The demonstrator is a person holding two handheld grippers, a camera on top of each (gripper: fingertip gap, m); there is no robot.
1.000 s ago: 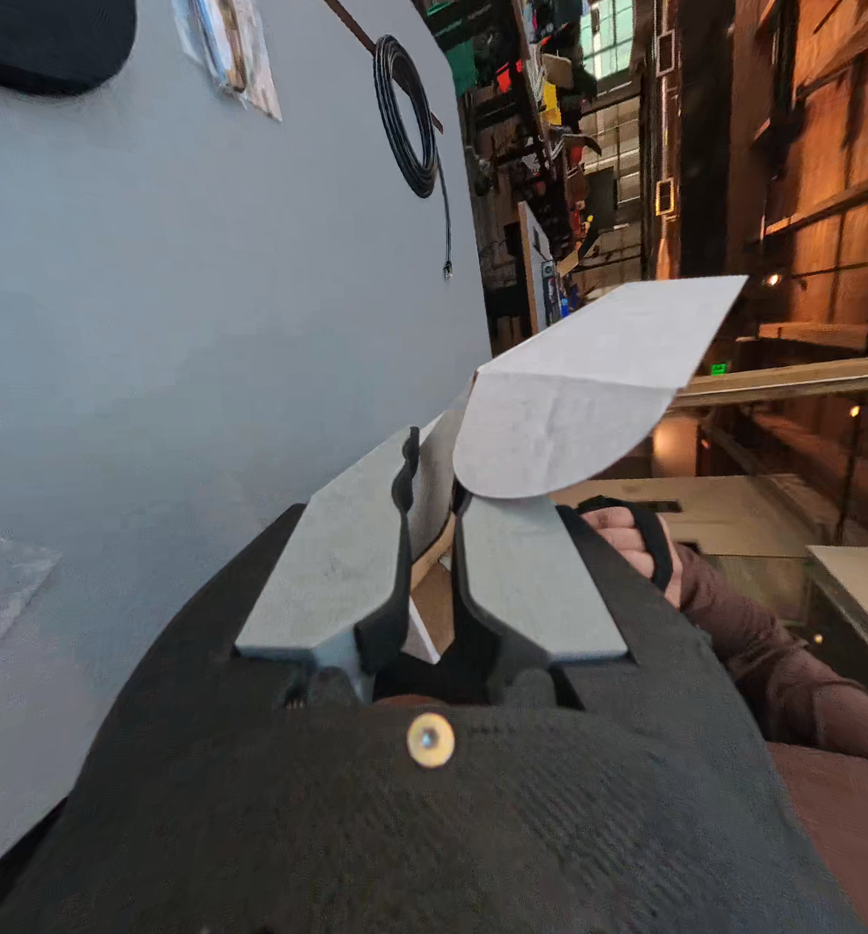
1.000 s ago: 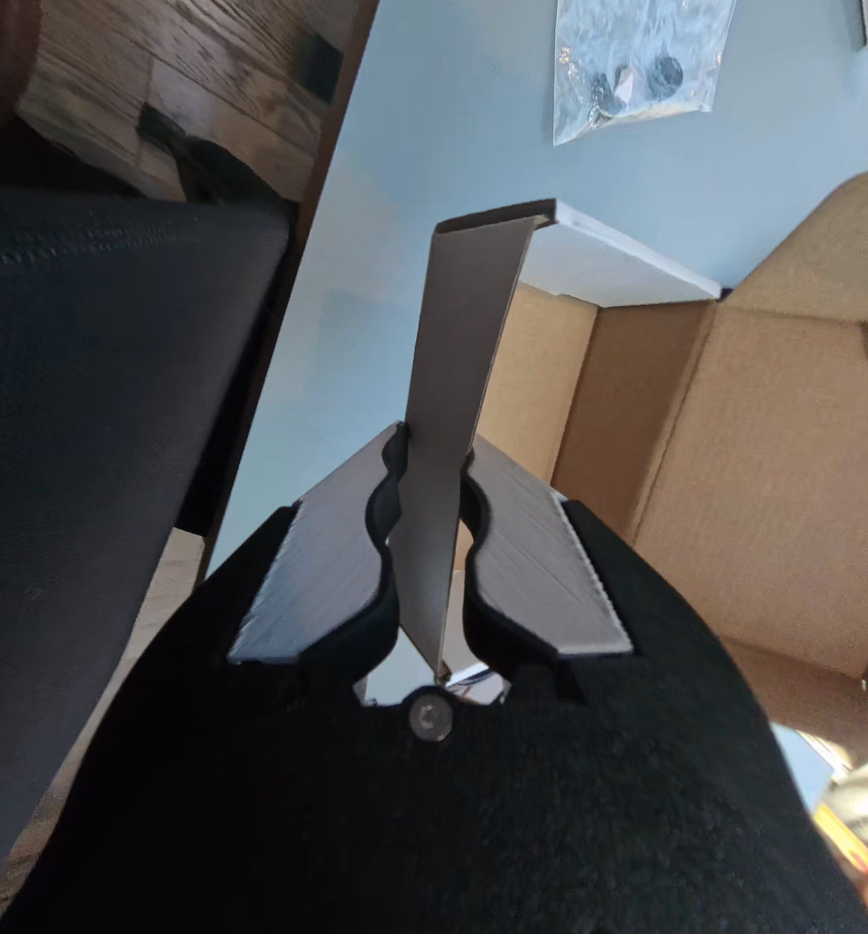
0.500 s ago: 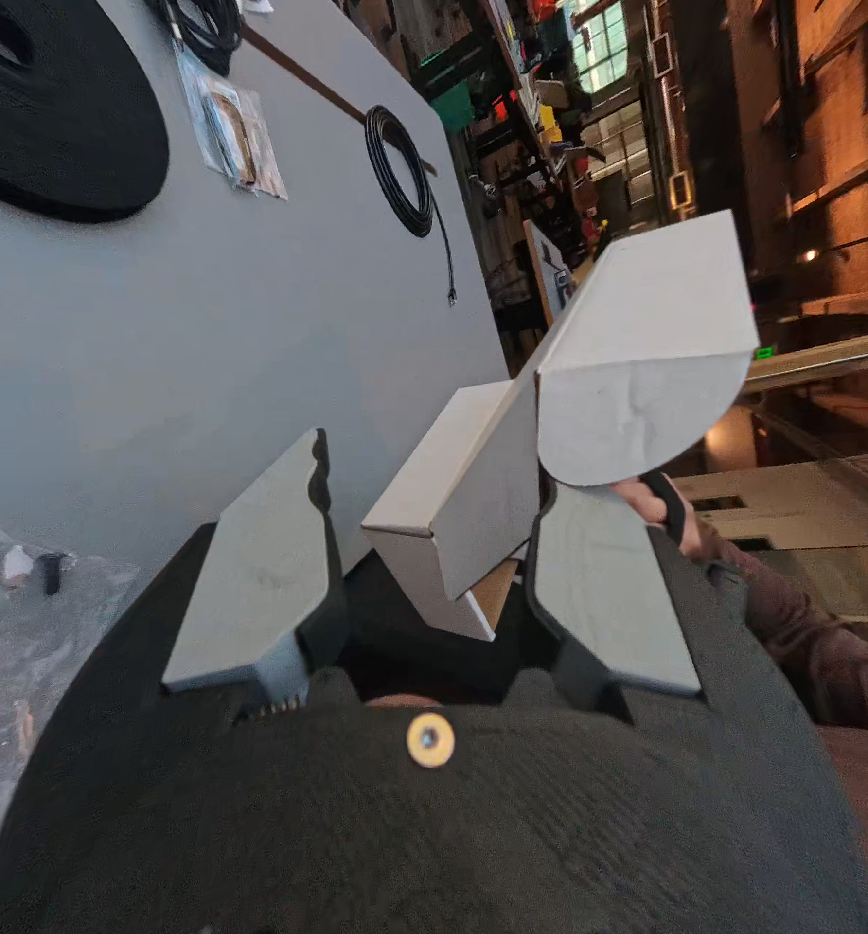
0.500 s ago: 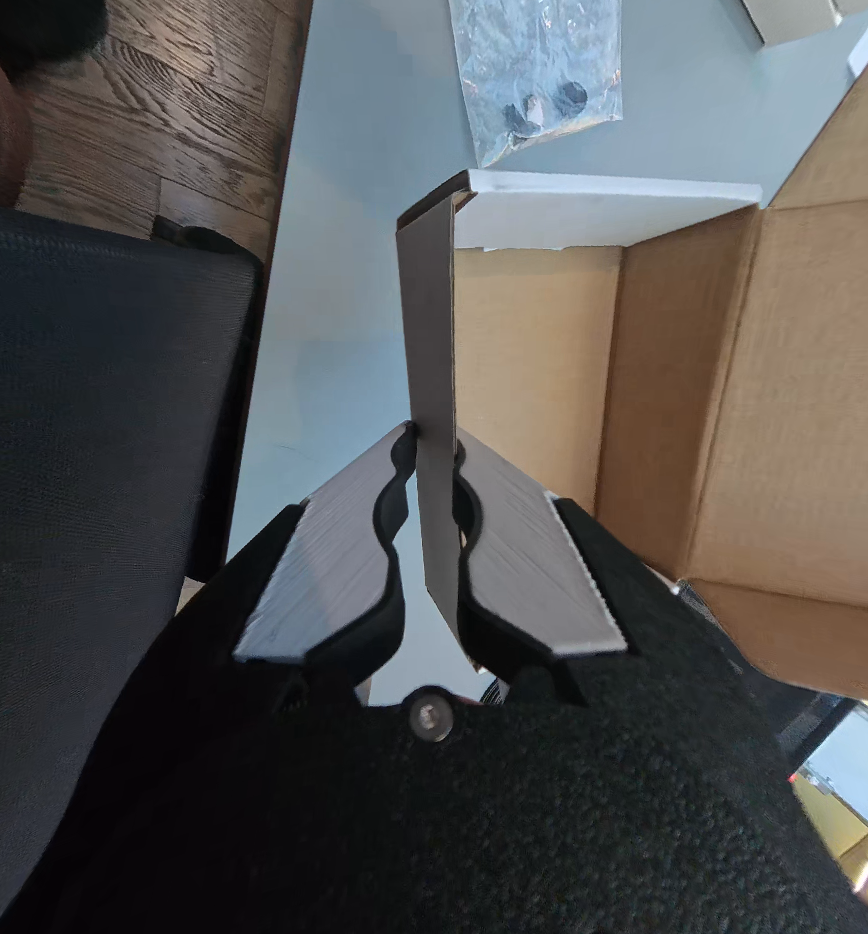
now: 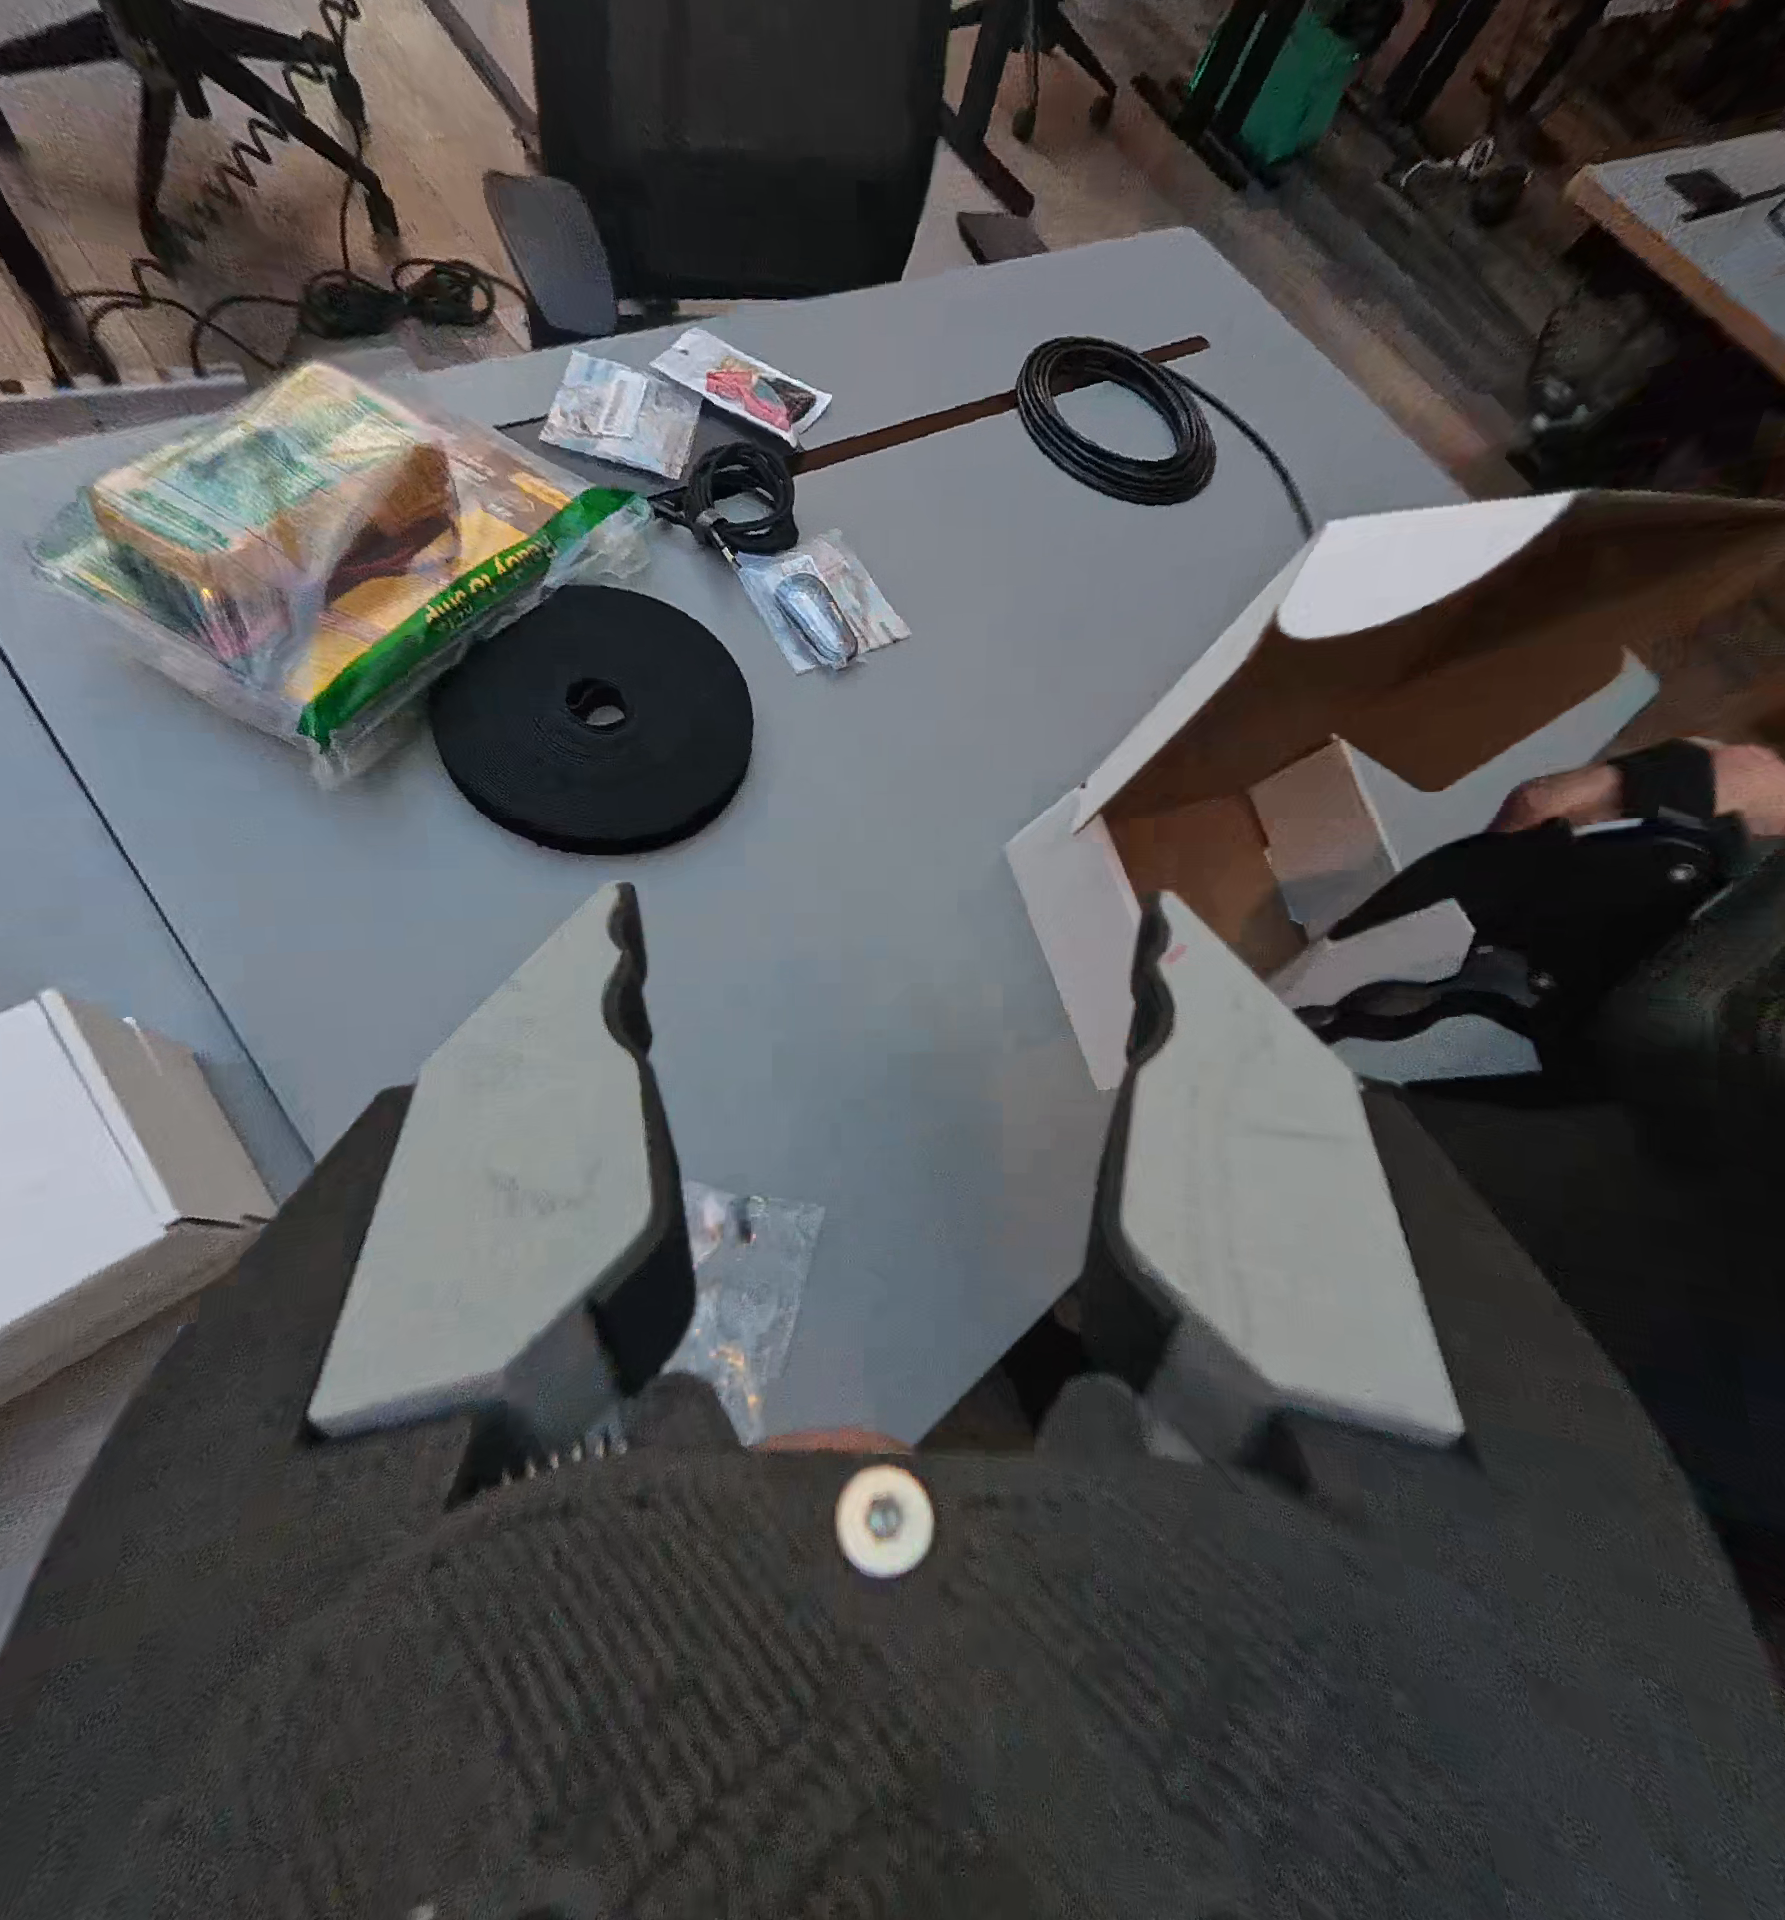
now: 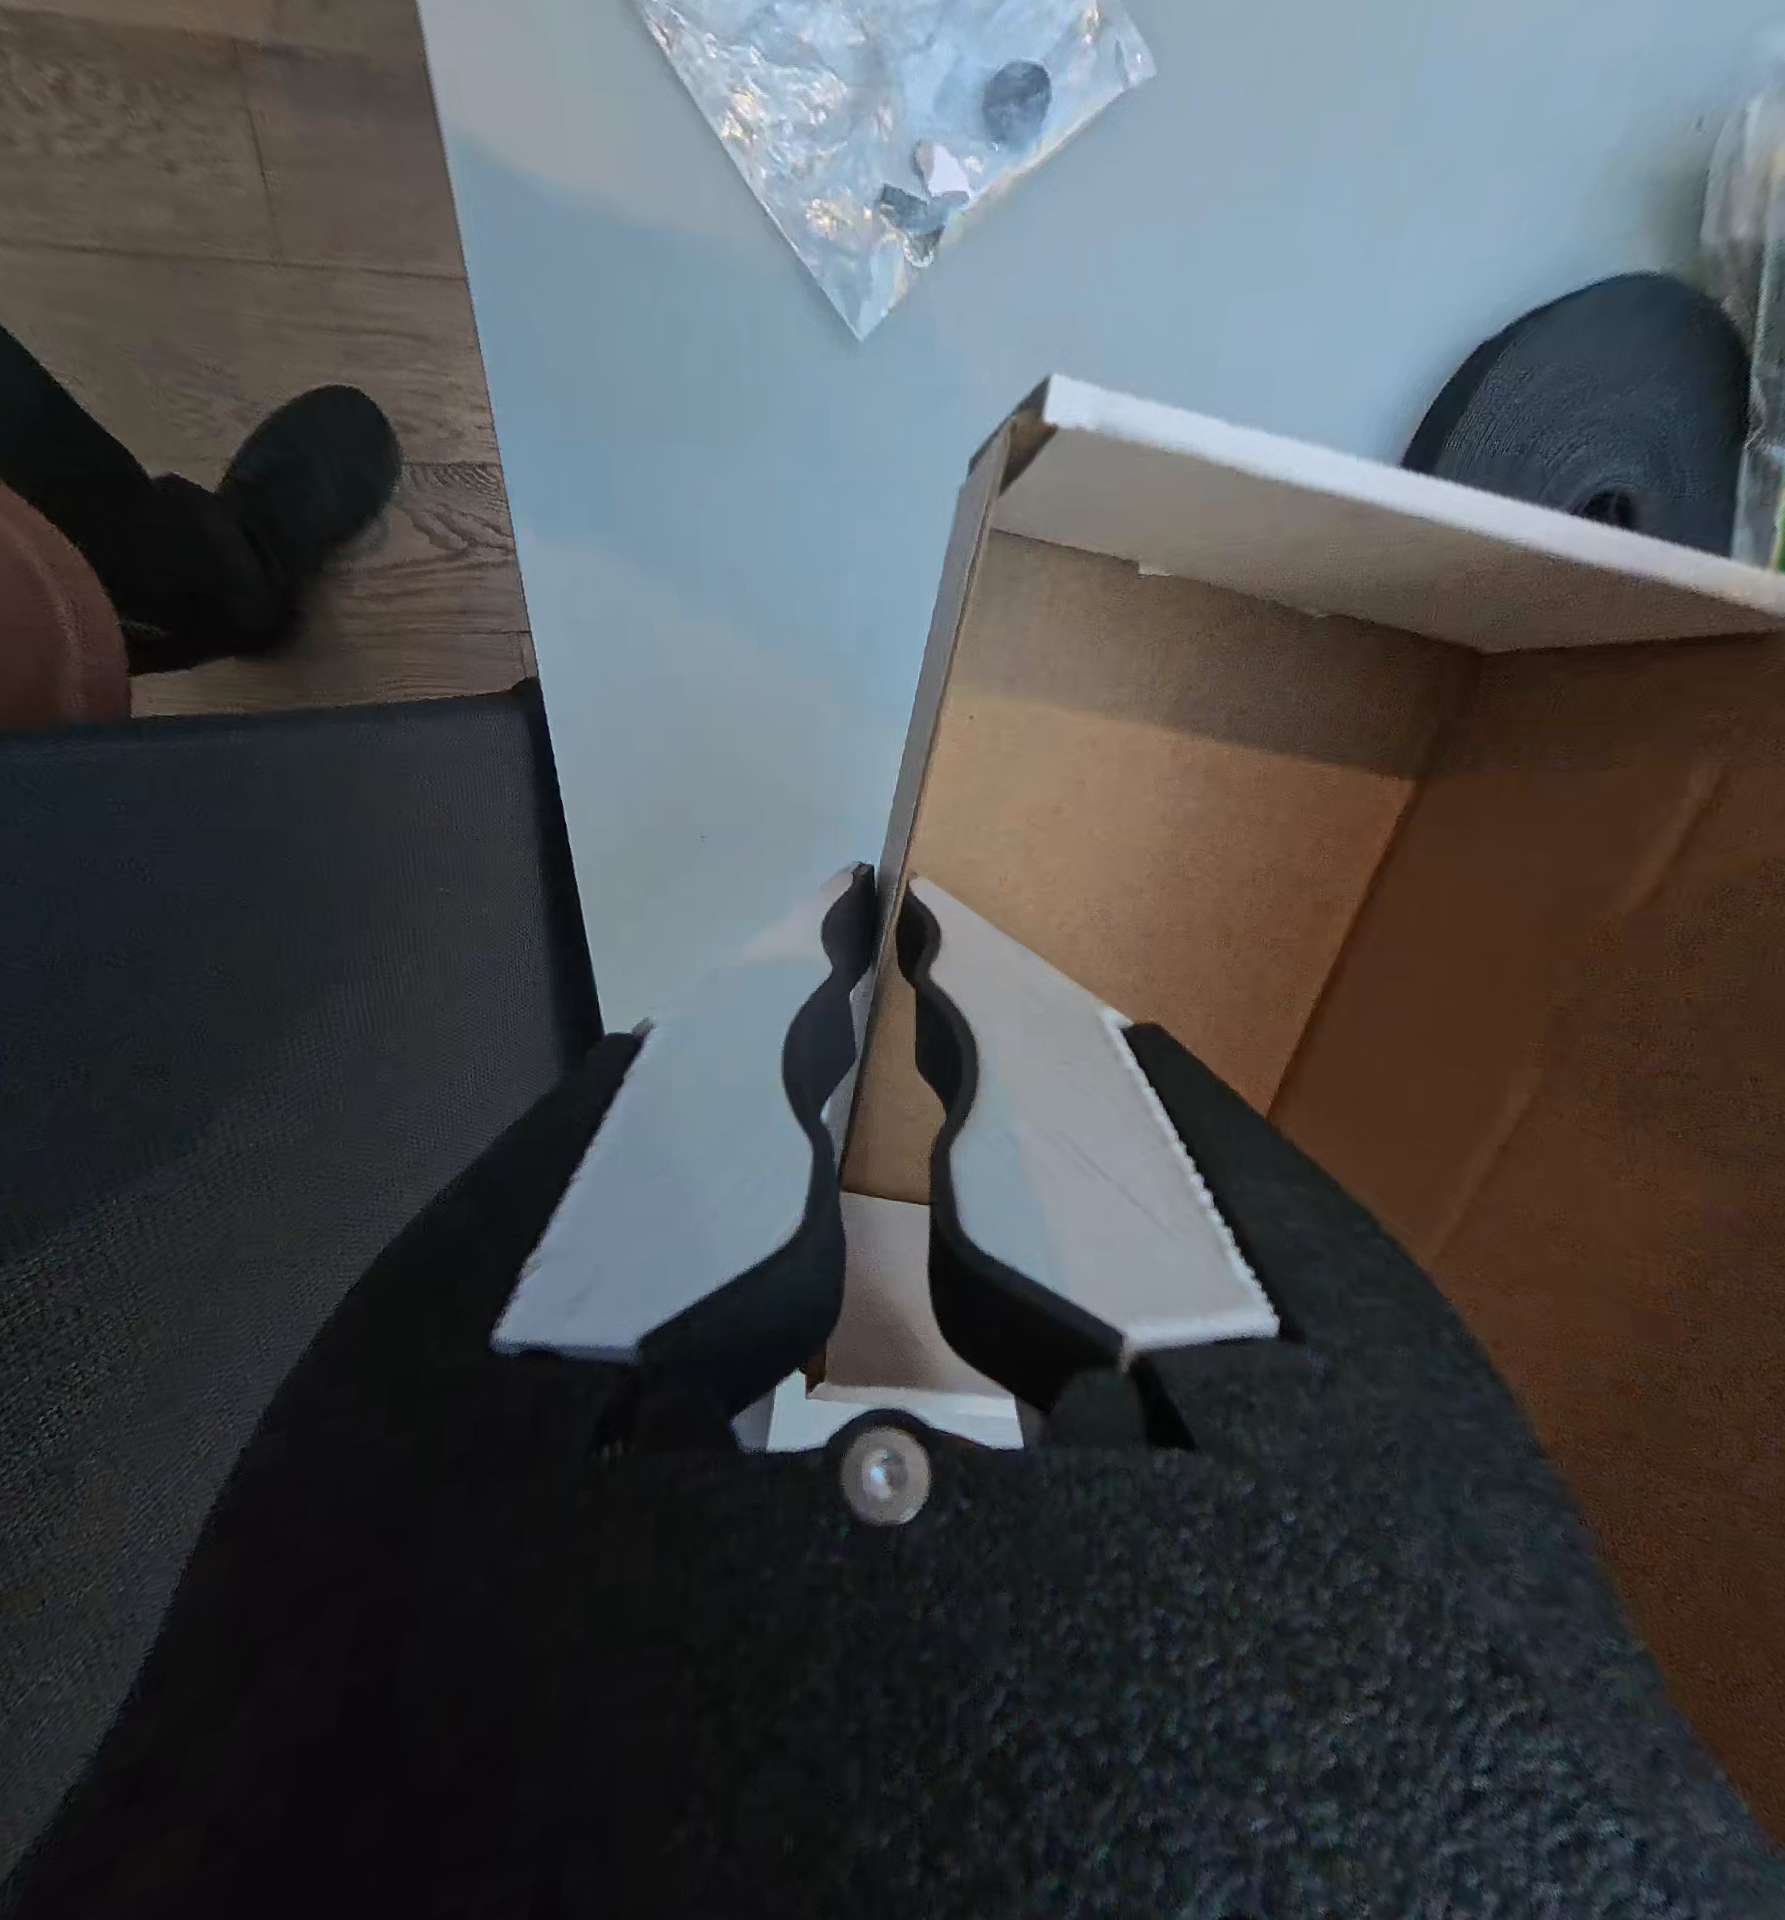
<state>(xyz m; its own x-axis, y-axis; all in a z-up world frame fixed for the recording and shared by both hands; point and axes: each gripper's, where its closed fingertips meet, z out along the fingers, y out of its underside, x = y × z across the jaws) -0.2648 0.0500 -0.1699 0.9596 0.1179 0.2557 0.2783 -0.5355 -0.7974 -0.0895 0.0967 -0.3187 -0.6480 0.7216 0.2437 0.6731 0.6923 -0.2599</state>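
Left gripper (image 5: 888,997) stands wide apart, holding nothing, above the bare grey counter (image 5: 867,644) near its front edge; a small clear bag of parts (image 5: 753,1288) lies on the counter just below the gap between its fingers. Open cardboard box (image 5: 1210,748), white outside and brown inside, sits at the counter's right front corner, just beside the left gripper's right finger, not touching it as far as can be told. Right gripper (image 6: 883,914) is clamped on a side flap of the box (image 6: 945,675), which runs edge-on between its fingers; the flap stands nearly upright, tilted a little to the right. In the left wrist view the right gripper (image 5: 1355,966) shows at the box's right side, with a gloved hand (image 5: 1636,790) behind it. Toward the counter's middle lies a black roll of strap (image 5: 592,717); a clear-wrapped packet with a green strip (image 5: 316,551) touches its left side. Farther back: a coiled black cable (image 5: 1116,421) near the far right edge, a smaller black cord bundle (image 5: 742,499), and several small clear bags (image 5: 826,613). A closed white box (image 5: 46,1174) sits at the left front, on the adjoining counter.
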